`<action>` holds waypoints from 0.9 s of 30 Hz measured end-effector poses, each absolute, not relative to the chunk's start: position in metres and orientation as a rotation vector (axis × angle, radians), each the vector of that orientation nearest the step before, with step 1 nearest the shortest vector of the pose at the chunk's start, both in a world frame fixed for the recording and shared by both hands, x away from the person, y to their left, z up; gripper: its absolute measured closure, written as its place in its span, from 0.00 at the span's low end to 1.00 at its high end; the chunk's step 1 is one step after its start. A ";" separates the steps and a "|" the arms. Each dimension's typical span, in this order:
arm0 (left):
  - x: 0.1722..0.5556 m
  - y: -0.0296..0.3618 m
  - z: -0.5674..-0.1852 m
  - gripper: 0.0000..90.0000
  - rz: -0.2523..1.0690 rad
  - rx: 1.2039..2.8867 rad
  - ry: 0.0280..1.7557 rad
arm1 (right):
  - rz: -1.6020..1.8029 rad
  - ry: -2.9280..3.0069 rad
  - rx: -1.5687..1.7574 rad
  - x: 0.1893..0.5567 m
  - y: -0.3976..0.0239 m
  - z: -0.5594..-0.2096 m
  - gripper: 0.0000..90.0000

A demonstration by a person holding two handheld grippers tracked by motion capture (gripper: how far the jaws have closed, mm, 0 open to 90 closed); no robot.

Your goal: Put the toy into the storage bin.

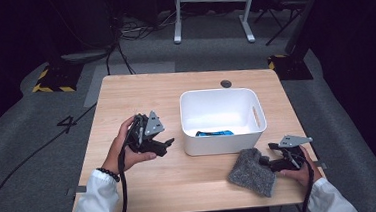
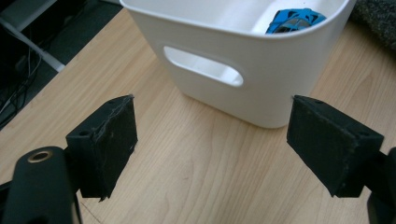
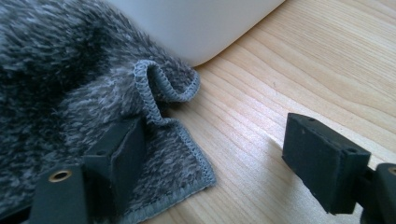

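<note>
While the fluffy grey microfibre cloth (image 1: pixel 252 171) lies rumpled on the light wooden table (image 1: pixel 140 92) at its near right, just in front of the white plastic bin (image 1: pixel 222 119), your right gripper (image 1: pixel 271 161) sits at the cloth's right edge with jaws spread wide, one jaw resting on the folded hem, the other over bare wood, nothing clamped. Inside the bin lies a blue object (image 1: pixel 214 132), and left of the bin your left gripper (image 1: pixel 164 144) hovers with jaws apart and empty, pointing at its handle slot.
</note>
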State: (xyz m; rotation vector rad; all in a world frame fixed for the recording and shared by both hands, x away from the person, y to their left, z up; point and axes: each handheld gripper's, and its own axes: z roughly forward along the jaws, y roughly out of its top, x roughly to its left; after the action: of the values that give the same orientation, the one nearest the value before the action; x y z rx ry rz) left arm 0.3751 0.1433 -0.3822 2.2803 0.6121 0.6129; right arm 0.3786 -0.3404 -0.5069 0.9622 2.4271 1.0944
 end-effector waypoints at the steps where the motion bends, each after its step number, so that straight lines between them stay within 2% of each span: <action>1: 0.375 0.145 -0.385 0.18 0.619 2.286 0.622 | 1.094 2.427 0.962 0.379 -0.340 -0.507 0.24; 9: 0.373 0.156 -0.407 0.18 0.636 2.334 0.647 | 1.094 2.427 0.962 0.379 -0.340 -0.507 0.24; 27: 0.359 0.179 -0.456 0.19 0.562 2.364 0.740 | 1.095 2.427 0.962 0.379 -0.340 -0.507 0.24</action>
State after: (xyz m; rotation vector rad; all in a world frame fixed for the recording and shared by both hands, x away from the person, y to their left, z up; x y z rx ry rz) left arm 0.3591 0.1791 -0.4561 2.3635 0.7398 0.5624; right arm 0.3785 -0.3404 -0.5070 0.9621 2.4266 1.0945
